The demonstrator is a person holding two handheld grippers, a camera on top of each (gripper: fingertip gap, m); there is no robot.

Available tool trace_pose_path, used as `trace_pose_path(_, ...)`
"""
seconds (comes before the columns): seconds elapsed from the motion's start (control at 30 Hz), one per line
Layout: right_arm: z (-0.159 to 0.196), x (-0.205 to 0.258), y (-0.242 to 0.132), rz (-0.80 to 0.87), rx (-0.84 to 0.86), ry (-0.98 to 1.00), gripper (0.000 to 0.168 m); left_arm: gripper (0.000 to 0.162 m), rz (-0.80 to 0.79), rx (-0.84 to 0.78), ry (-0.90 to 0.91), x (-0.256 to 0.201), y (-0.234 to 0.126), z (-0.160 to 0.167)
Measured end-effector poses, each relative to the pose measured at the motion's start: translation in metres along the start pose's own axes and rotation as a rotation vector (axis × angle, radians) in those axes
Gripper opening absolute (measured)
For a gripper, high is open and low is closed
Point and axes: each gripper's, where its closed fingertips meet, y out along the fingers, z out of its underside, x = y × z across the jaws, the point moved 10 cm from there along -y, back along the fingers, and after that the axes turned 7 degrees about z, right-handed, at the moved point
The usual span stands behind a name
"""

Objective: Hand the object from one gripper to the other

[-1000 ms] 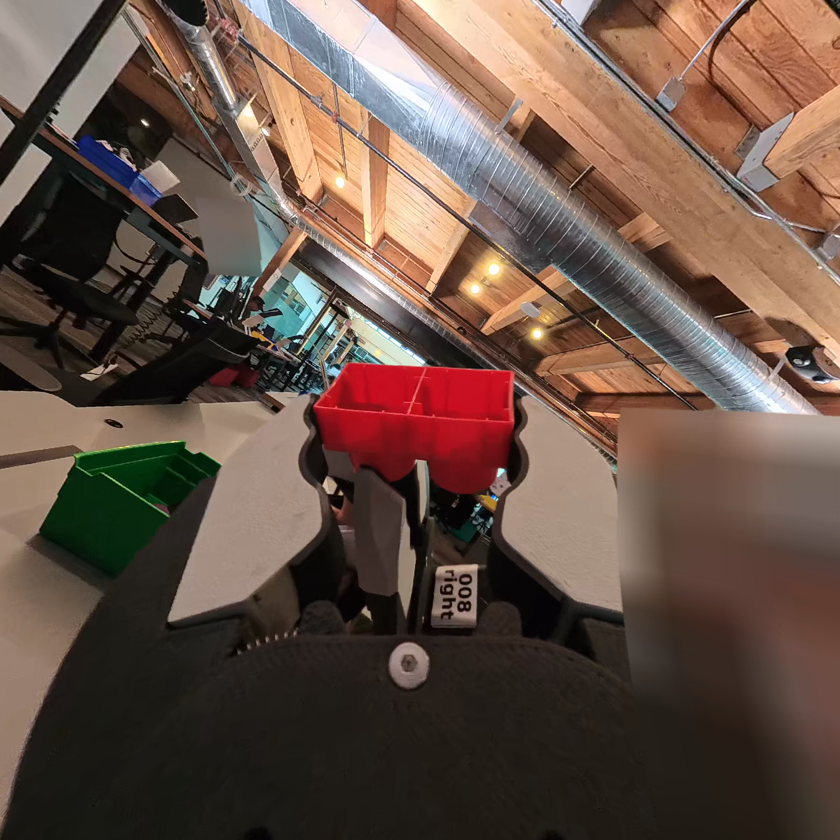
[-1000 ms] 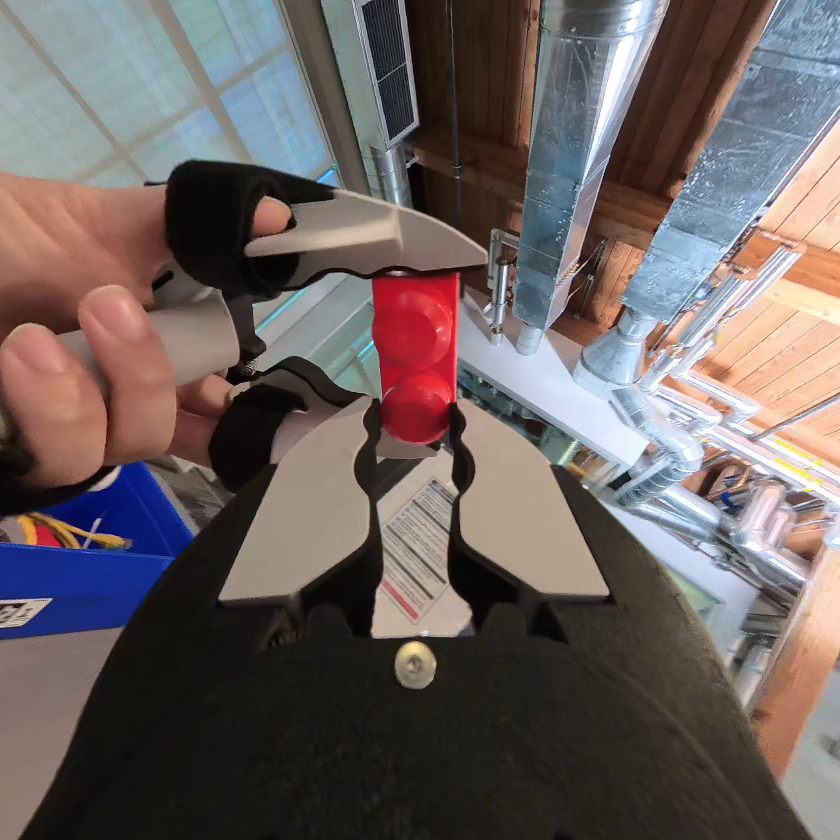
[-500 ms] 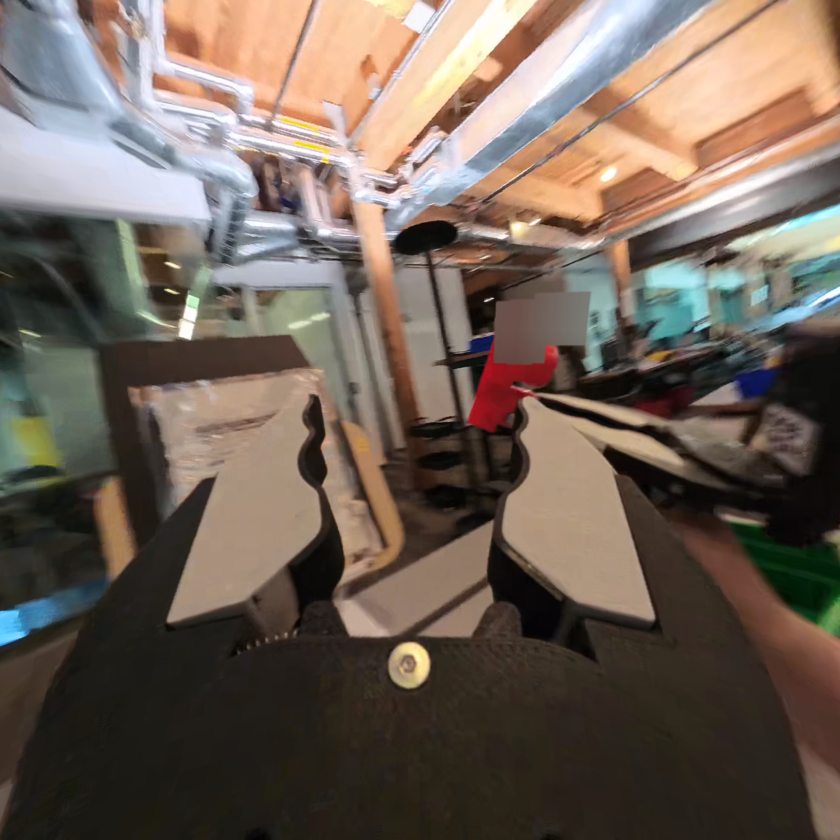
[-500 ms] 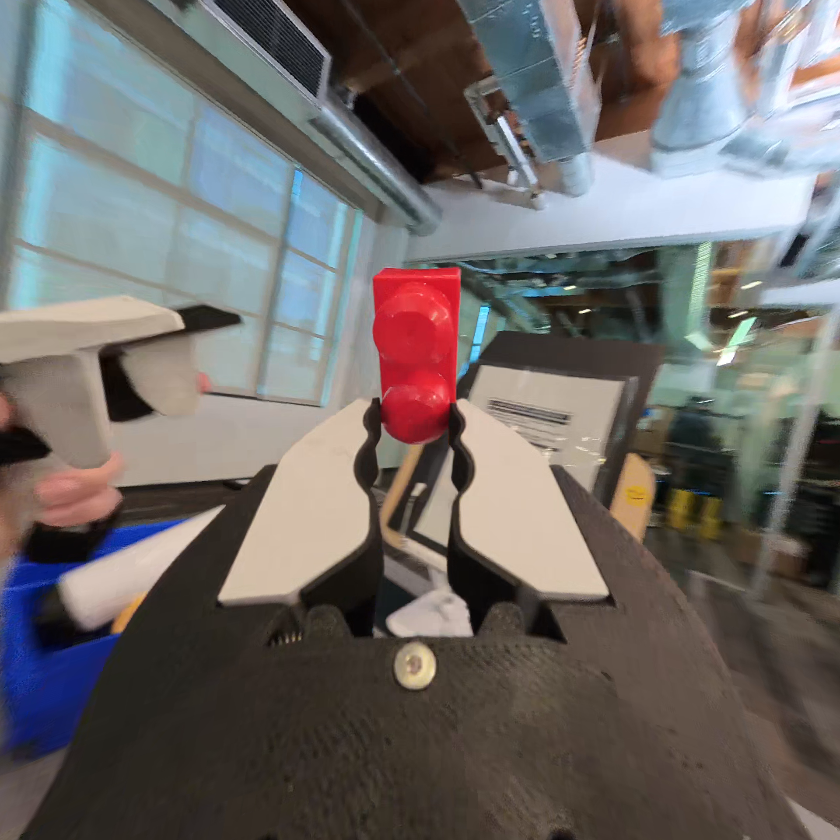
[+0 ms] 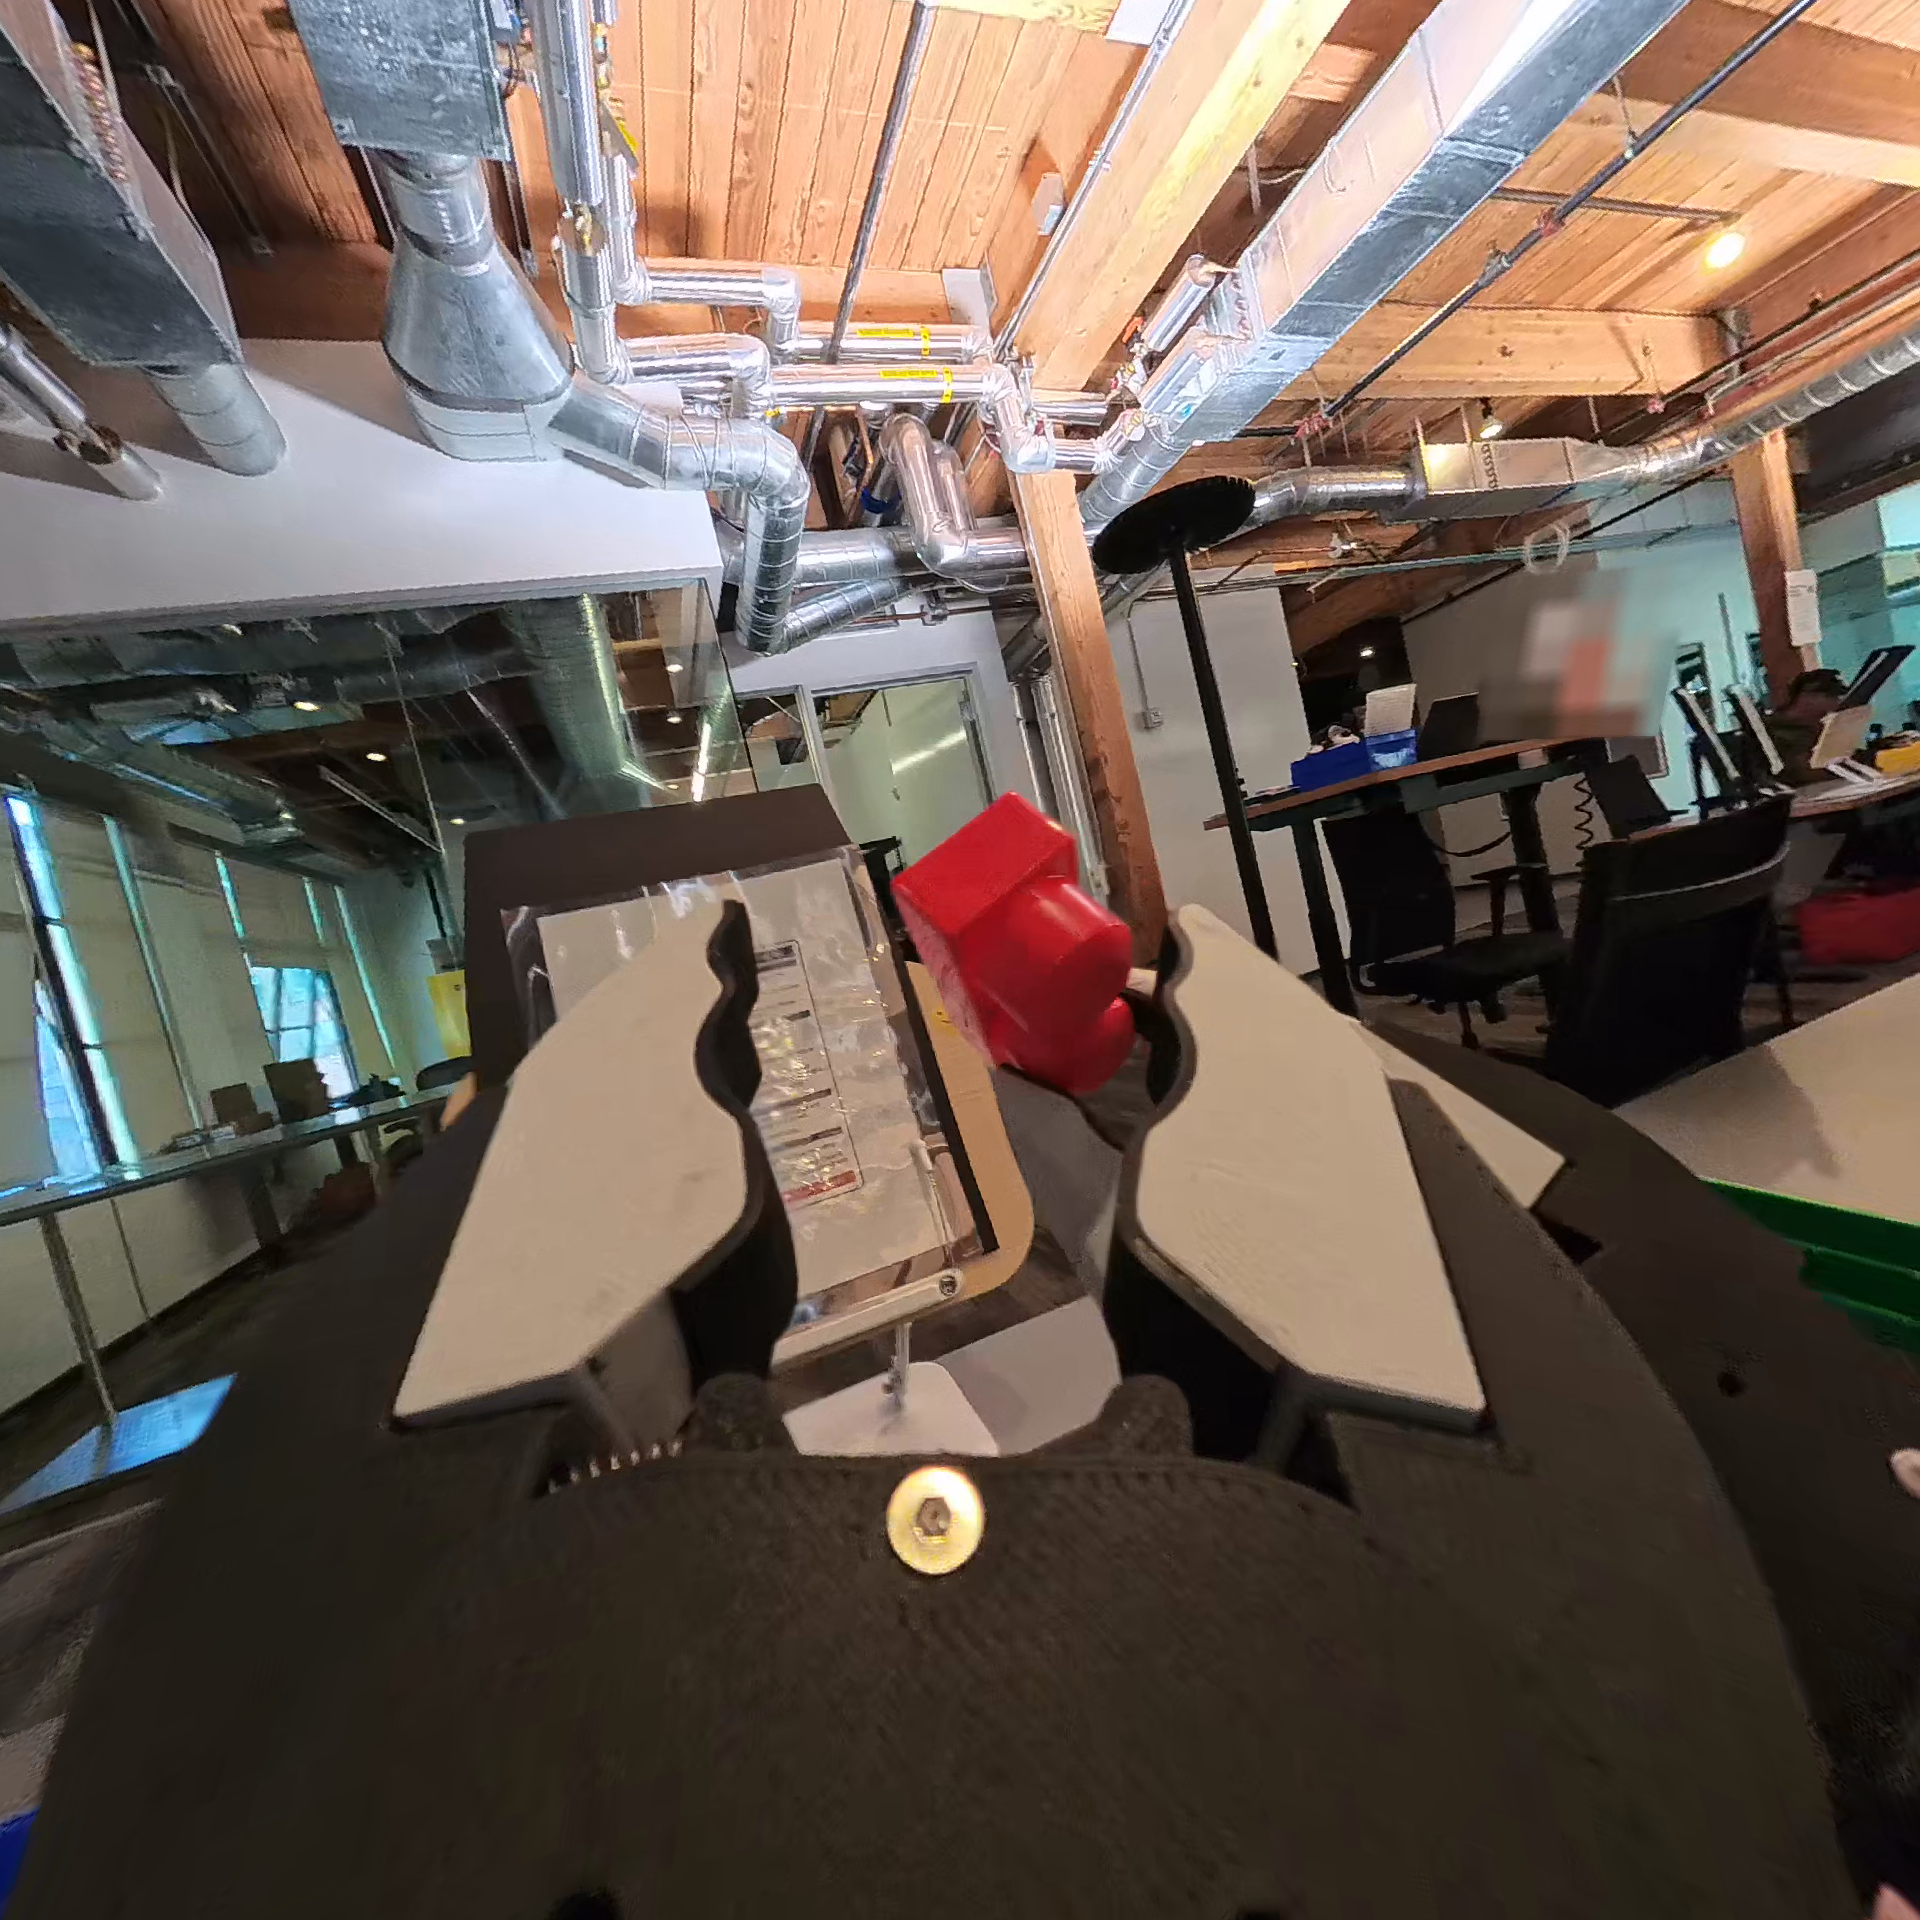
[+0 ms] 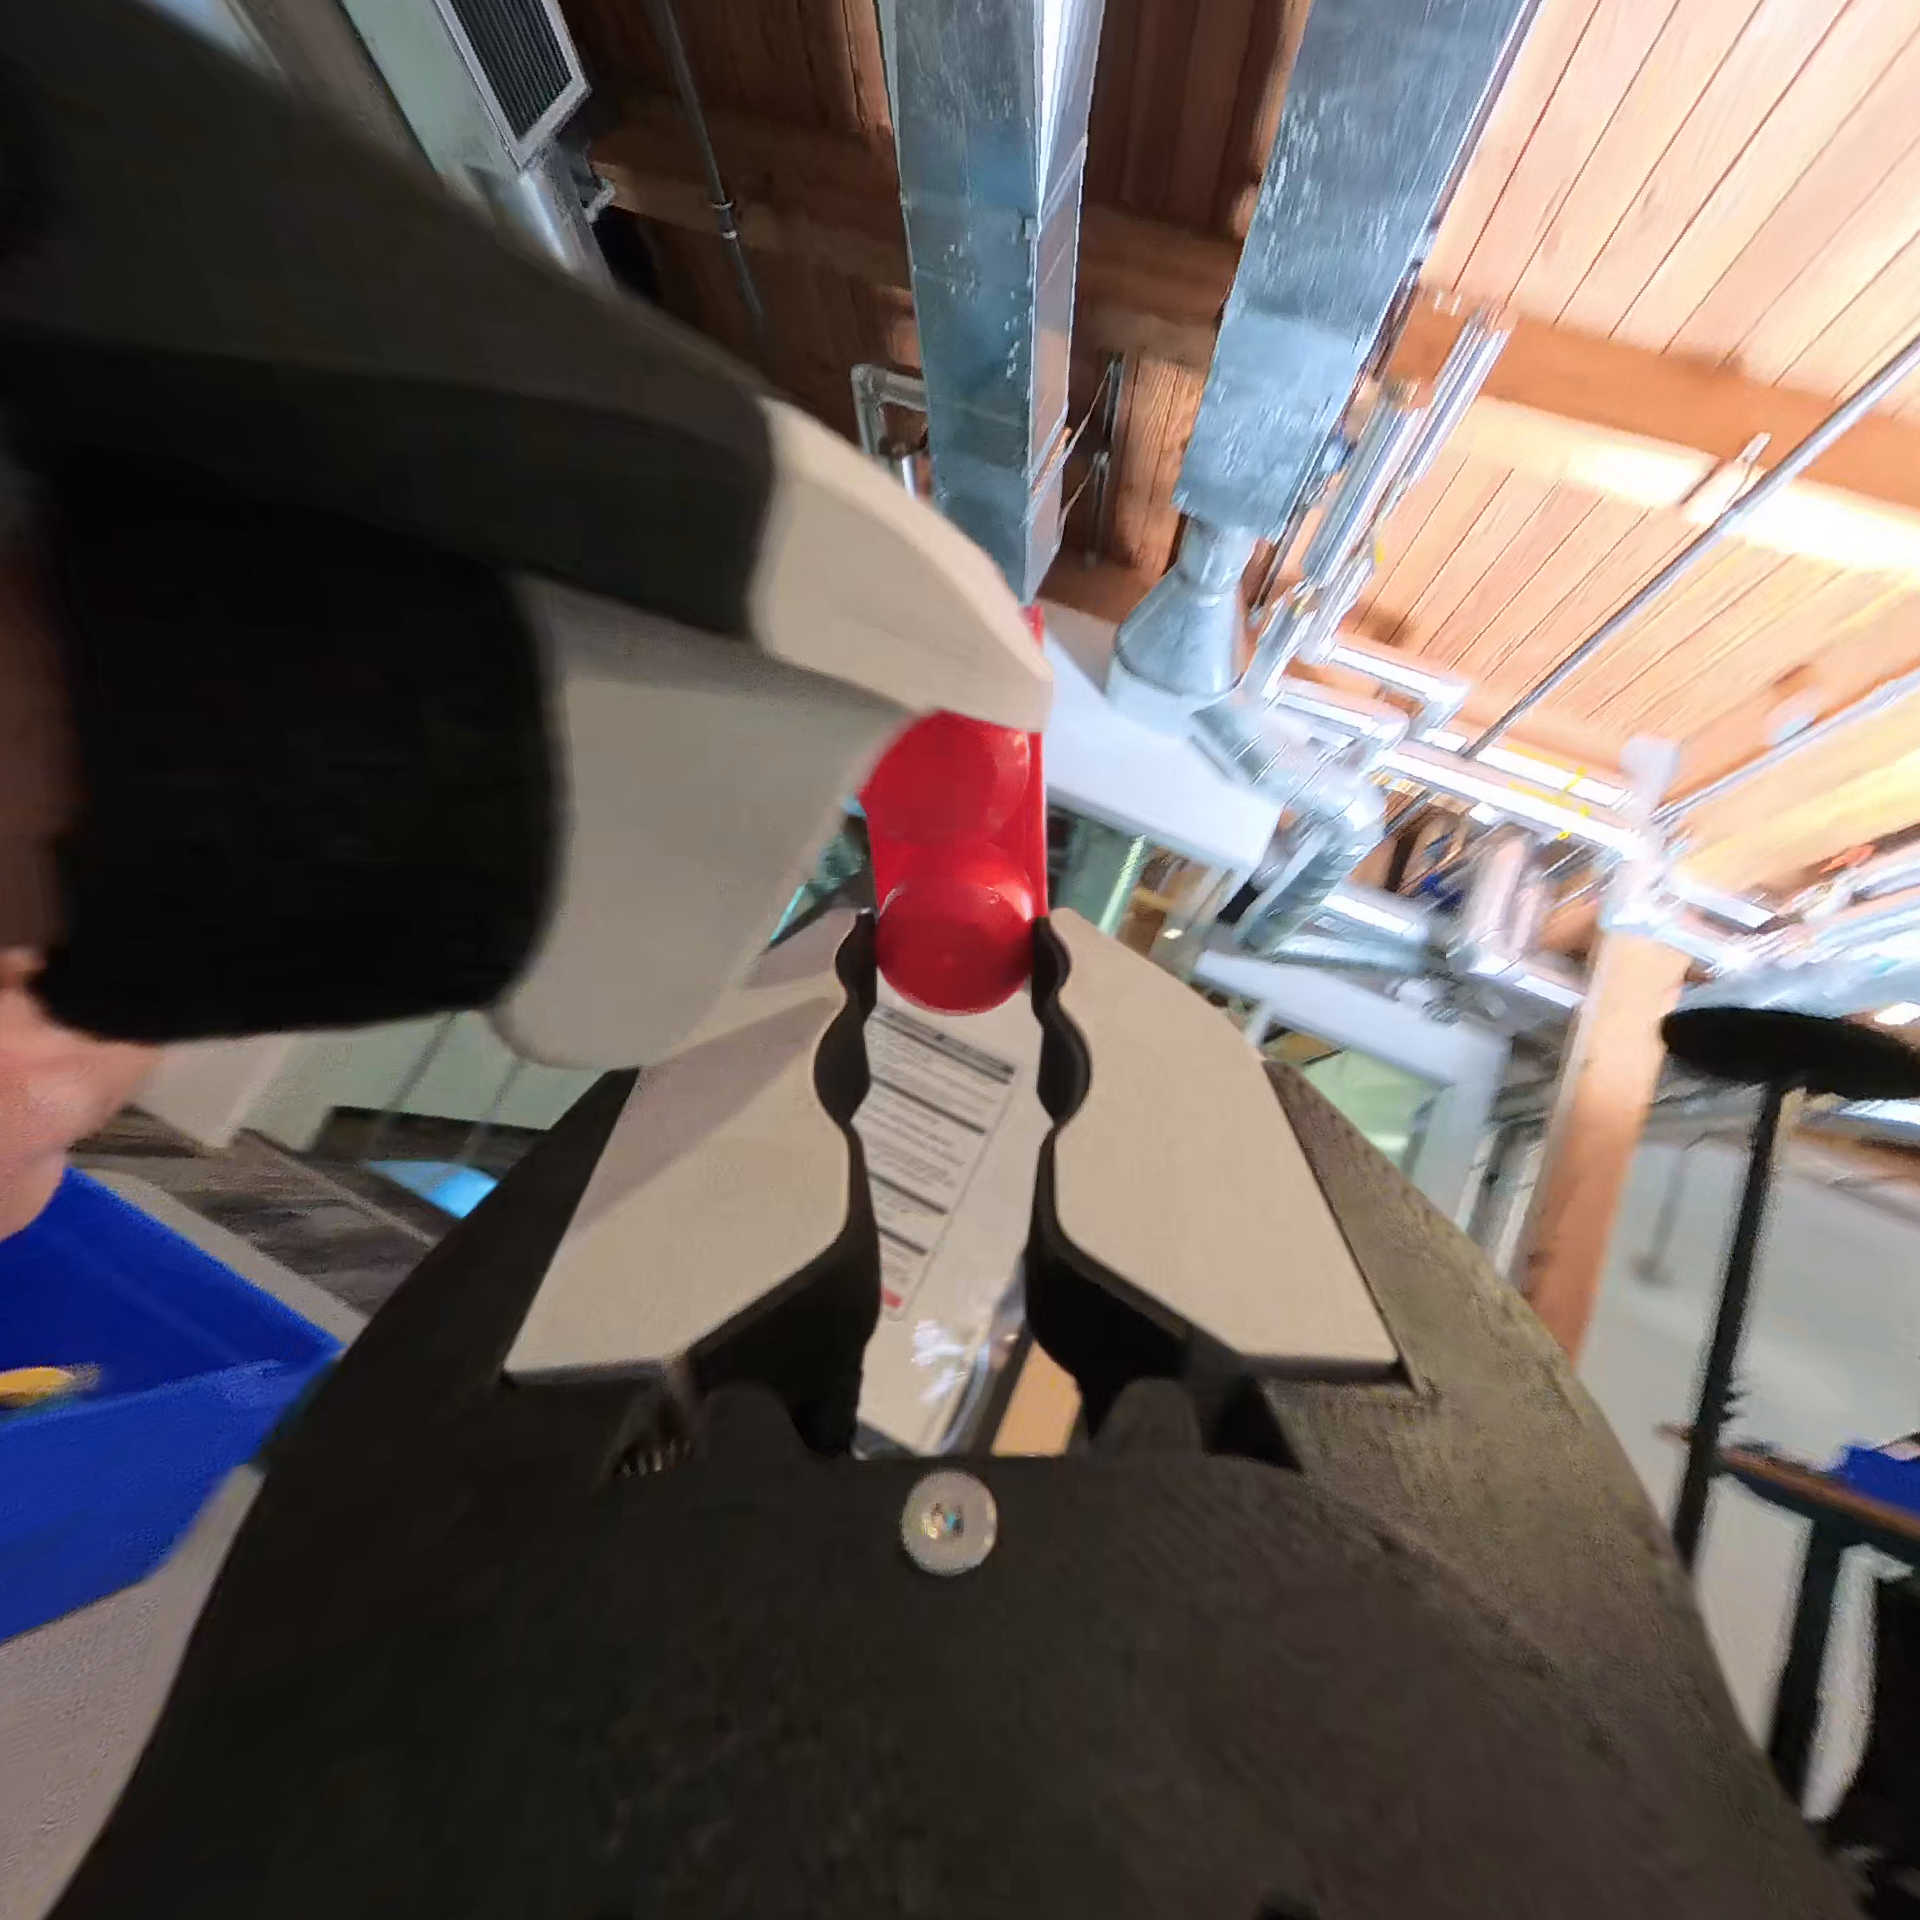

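A red brick with two round studs (image 6: 951,914) is pinched at its lower stud by my right gripper (image 6: 951,925), which is shut on it and holds it up in the air. In the left wrist view the brick (image 5: 1013,966) sits tilted between the fingertips of my left gripper (image 5: 951,935), close to the right finger. The left jaws stand wide open and do not touch the brick's sides. The right gripper's finger (image 5: 1455,1122) shows behind them. In the right wrist view, a left gripper finger (image 6: 831,623) covers the brick's top.
A green bin (image 5: 1849,1257) sits on the white table (image 5: 1818,1091) at the right. A blue bin (image 6: 125,1382) is at the lower left. A clear sign holder (image 5: 831,1091) stands behind the grippers. A hand (image 6: 31,1091) holds the left gripper. The grippers' ends are close to 5 cm from one another.
A second ago both grippers held the brick. The left one let go and swung away, then came back. It now stands open around the brick, which the right gripper still holds.
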Motion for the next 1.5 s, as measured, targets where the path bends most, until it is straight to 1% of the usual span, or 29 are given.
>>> trace_pose_path(0.1,-0.003,0.007,-0.003,0.026,-0.05,-0.125,0.029,0.073,0.052,0.043,-0.117,-0.001,0.004,0.005)
trace_pose_path(0.23,-0.001,0.012,-0.005,0.08,-0.11,-0.293,0.029,0.064,0.118,0.014,-0.35,0.01,0.003,0.009)
trace_pose_path(0.27,0.0,0.013,-0.005,0.086,-0.121,-0.327,0.029,0.059,0.132,0.007,-0.388,0.014,0.003,0.01)
trace_pose_path(0.4,0.004,0.018,-0.007,0.116,-0.198,-0.485,0.03,0.055,0.182,0.052,-0.494,0.023,0.006,0.014)
trace_pose_path(0.43,0.005,0.02,-0.008,0.127,-0.22,-0.525,0.029,0.052,0.2,0.06,-0.536,0.025,0.006,0.015)
trace_pose_path(0.5,0.01,0.021,-0.008,0.134,-0.249,-0.589,0.03,0.038,0.258,0.057,-0.65,0.029,0.007,0.018)
trace_pose_path(0.57,0.013,0.021,-0.008,0.14,-0.276,-0.621,0.03,0.038,0.311,0.058,-0.748,0.032,0.008,0.022)
trace_pose_path(0.67,0.016,0.019,-0.008,0.131,-0.307,-0.617,0.029,0.037,0.355,0.047,-0.827,0.037,0.01,0.026)
trace_pose_path(0.7,0.016,0.017,-0.007,0.123,-0.305,-0.591,0.038,0.037,0.354,0.029,-0.849,0.04,0.01,0.026)
trace_pose_path(0.73,0.016,0.015,-0.006,0.106,-0.297,-0.552,0.05,0.037,0.346,0.004,-0.852,0.044,0.009,0.026)
trace_pose_path(0.8,0.016,0.009,-0.004,0.053,-0.275,-0.436,0.054,0.037,0.34,-0.03,-0.797,0.052,0.007,0.023)
trace_pose_path(0.87,0.017,0.003,-0.002,-0.077,-0.239,-0.254,0.051,0.037,0.38,-0.075,-0.712,0.059,0.004,0.015)
trace_pose_path(0.9,0.018,0.0,0.0,-0.177,-0.215,-0.125,0.046,0.037,0.437,-0.116,-0.664,0.06,0.002,0.01)
trace_pose_path(0.97,0.019,-0.004,0.005,-0.476,-0.164,0.195,0.039,0.037,0.565,-0.192,-0.555,0.061,-0.005,-0.001)
trace_pose_path(1.0,0.019,-0.005,0.009,-0.655,-0.121,0.391,0.036,0.037,0.608,-0.205,-0.488,0.061,-0.008,-0.005)
trace_pose_path(1.03,0.02,-0.007,0.013,-0.832,-0.064,0.612,0.036,0.037,0.634,-0.199,-0.414,0.06,-0.011,-0.008)
trace_pose_path(1.07,0.021,-0.01,0.019,-0.971,0.0,0.848,0.042,0.037,0.662,-0.192,-0.345,0.058,-0.014,-0.01)
trace_pose_path(1.1,0.024,-0.014,0.024,-1.081,0.044,1.073,0.053,0.037,0.682,-0.198,-0.29,0.055,-0.017,-0.011)
trace_pose_path(1.13,0.027,-0.017,0.029,-1.149,0.071,1.266,0.061,0.038,0.682,-0.212,-0.255,0.053,-0.018,-0.012)
trace_pose_path(1.17,0.031,-0.02,0.033,-1.164,0.088,1.416,0.065,0.037,0.671,-0.232,-0.246,0.05,-0.019,-0.012)
trace_pose_path(1.2,0.035,-0.022,0.035,-1.145,0.088,1.516,0.065,0.037,0.668,-0.254,-0.263,0.048,-0.018,-0.012)
trace_pose_path(1.23,0.038,-0.022,0.035,-1.116,0.072,1.567,0.065,0.037,0.67,-0.265,-0.294,0.045,-0.016,-0.011)
trace_pose_path(1.33,0.035,-0.018,0.031,-1.078,0.003,1.595,0.06,0.038,0.627,-0.274,-0.358,0.037,-0.008,-0.003)
trace_pose_path(1.37,0.032,-0.017,0.029,-1.062,-0.041,1.625,0.056,0.037,0.591,-0.293,-0.376,0.035,-0.007,-0.001)
trace_pose_path(1.43,0.026,-0.018,0.025,-1.04,-0.129,1.691,0.052,0.037,0.566,-0.298,-0.41,0.031,-0.003,0.005)
trace_pose_path(1.5,0.022,-0.018,0.023,-1.023,-0.15,1.713,0.048,0.037,0.548,-0.299,-0.435,0.028,-0.001,0.009)
